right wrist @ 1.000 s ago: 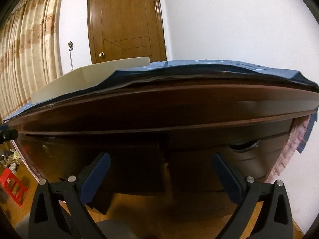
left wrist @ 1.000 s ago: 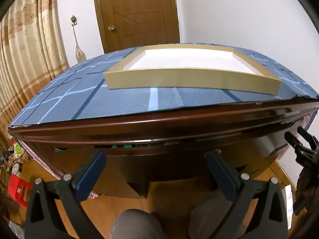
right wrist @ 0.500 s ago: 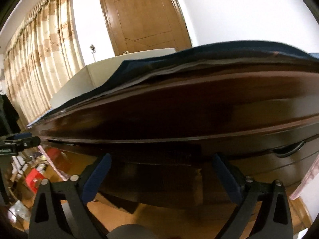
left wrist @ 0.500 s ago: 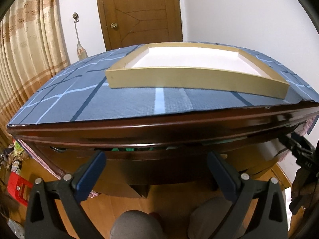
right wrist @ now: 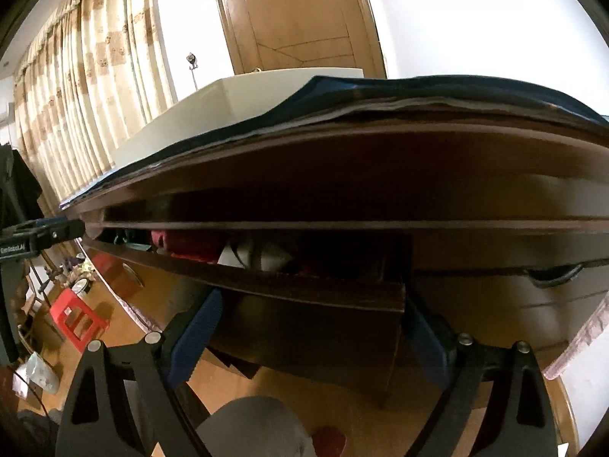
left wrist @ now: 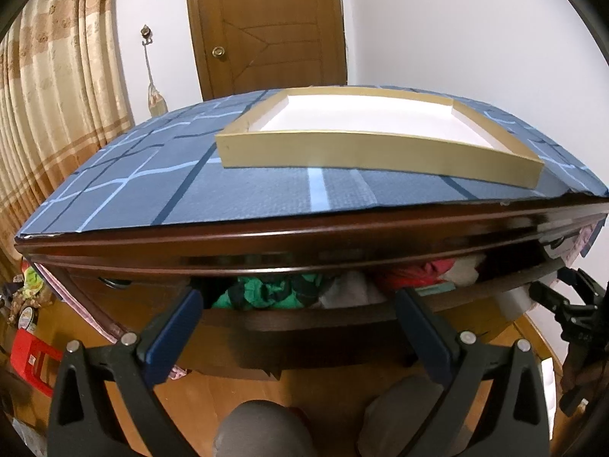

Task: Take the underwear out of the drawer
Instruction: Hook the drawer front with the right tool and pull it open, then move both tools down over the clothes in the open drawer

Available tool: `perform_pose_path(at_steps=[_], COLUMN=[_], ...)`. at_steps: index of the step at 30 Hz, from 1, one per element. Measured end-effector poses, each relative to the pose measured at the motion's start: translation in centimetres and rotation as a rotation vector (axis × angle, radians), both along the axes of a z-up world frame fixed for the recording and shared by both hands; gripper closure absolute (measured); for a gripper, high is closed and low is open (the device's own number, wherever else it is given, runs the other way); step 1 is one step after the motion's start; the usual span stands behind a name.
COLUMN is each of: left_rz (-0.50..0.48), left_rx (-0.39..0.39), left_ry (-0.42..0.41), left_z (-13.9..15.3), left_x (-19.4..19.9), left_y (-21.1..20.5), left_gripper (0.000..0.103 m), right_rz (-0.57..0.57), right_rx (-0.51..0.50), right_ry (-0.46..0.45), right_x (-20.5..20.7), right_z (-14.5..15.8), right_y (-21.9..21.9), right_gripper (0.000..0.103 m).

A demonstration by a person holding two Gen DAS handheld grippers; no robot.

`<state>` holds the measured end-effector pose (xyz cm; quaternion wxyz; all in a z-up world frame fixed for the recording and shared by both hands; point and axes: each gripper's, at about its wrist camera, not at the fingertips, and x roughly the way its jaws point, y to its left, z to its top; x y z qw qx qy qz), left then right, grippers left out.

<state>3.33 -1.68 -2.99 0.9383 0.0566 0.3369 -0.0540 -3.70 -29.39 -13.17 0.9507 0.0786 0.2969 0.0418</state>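
- Small white letters sit on the black body of the left gripper at the left edge of the right wrist view, but they are too blurry to read for sure.
- The drawer [left wrist: 312, 318] is in the middle of the left wrist view, pulled out a little under the dark wooden table [left wrist: 266, 240].
- The underwear [left wrist: 266, 293] lies inside the drawer: a green and black piece, a white piece and a red piece [left wrist: 415, 272] all bunched together.
- The left gripper [left wrist: 300, 337] is wide open with nothing between its blue pads. It sits low in the frame, in front of the drawer.
- The right gripper [right wrist: 310, 337] is open too and holds nothing. Its jaws have just closed a little. The drawer front stands right between its pads.
- A blue checked cloth [left wrist: 152, 186] covers the table top, and a flat box [left wrist: 380, 154] with a white inside sits on it.
- A brown door [left wrist: 266, 26] and striped curtains [left wrist: 49, 95] are behind.
- A red stool [right wrist: 78, 318] stands on the floor at lower left.
- Grey knees [left wrist: 262, 430] show at the bottom.
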Motion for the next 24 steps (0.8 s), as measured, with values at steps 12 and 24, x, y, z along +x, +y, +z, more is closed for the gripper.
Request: perform_pose_path(at_steps=[12,24], left_rz=[0.019,0.063], left_rx=[0.009,0.042], left_ry=[0.019,0.097], left_z=[-0.7,-2.9], left_x=[-0.2,1.9], left_y=[1.3,3.2], left_gripper=[0.001,0.002], right_rz=[-0.075,-0.058], right_rx=[-0.059,-0.063], right_ry=[-0.122,0.142], right_x=[-5.1,2.0], right_z=[4.6,3.8], right_y=[2.4,6.2], right_gripper=[0.009,0.054])
